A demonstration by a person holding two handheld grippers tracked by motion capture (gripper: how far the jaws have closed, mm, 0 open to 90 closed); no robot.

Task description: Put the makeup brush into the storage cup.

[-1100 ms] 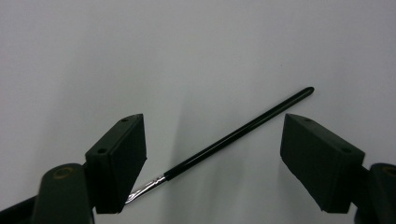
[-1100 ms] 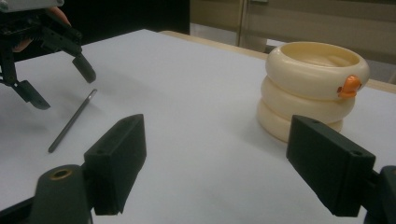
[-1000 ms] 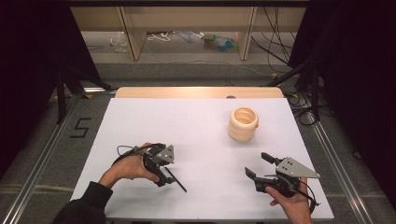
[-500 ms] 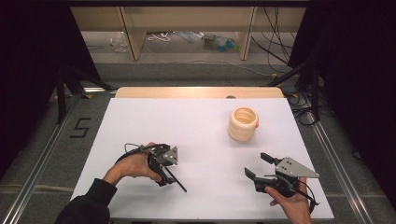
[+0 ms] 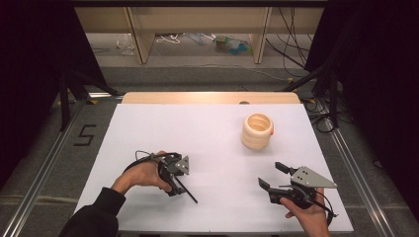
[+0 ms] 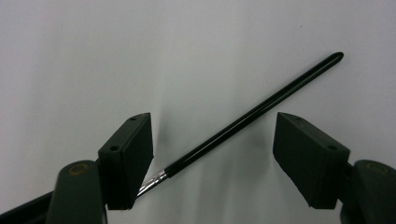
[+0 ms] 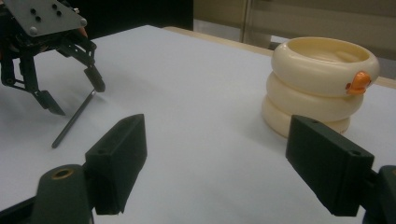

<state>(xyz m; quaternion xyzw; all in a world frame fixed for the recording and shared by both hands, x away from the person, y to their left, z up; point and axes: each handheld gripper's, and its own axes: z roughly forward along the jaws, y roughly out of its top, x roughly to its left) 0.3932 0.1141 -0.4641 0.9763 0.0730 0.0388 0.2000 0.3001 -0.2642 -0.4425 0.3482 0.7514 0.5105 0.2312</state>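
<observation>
We find the left claw (image 6: pixel 212 154) closing around the brush (image 6: pixel 261 109) lower centre, pads not yet touching; next comes pinching its handle. Right claw (image 5: pixel 276 175) open, idle.

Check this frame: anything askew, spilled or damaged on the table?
Nothing spilled or damaged. The thin black brush lies flat between the left gripper's jaws, which have just been closing but do not yet pinch it. The cream ringed cup stands upright, apart. The right gripper is open with nothing in it.
</observation>
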